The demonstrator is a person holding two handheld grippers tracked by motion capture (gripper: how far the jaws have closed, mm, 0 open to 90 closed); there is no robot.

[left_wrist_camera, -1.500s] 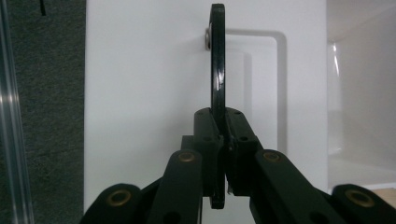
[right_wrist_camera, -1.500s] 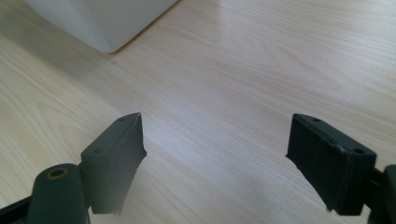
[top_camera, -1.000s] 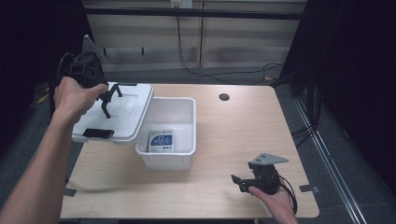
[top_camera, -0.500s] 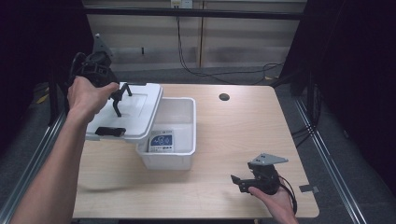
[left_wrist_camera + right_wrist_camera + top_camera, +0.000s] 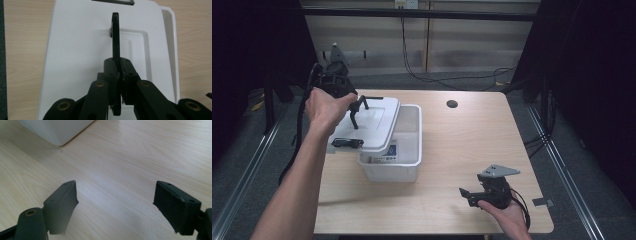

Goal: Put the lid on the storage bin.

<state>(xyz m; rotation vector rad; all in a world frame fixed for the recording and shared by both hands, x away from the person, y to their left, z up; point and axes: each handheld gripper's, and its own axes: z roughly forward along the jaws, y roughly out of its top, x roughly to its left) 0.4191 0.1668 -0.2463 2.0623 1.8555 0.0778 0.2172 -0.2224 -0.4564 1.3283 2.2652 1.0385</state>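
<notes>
Left gripper (image 5: 356, 111): I hold it left of centre in the high view, jaws clenched on the black handle (image 5: 115, 37) of the white lid (image 5: 372, 122).
Lid: it hangs partly over the left side of the white bin (image 5: 409, 150), its black latch (image 5: 347, 143) at the lower left edge.
Bin: centre of the table (image 5: 462, 145); a small labelled package (image 5: 384, 155) lies inside, partly covered by the lid.
Right gripper (image 5: 468, 194): I rest it at the lower right of the table, jaws released and wide apart, with bare wood between them.
</notes>
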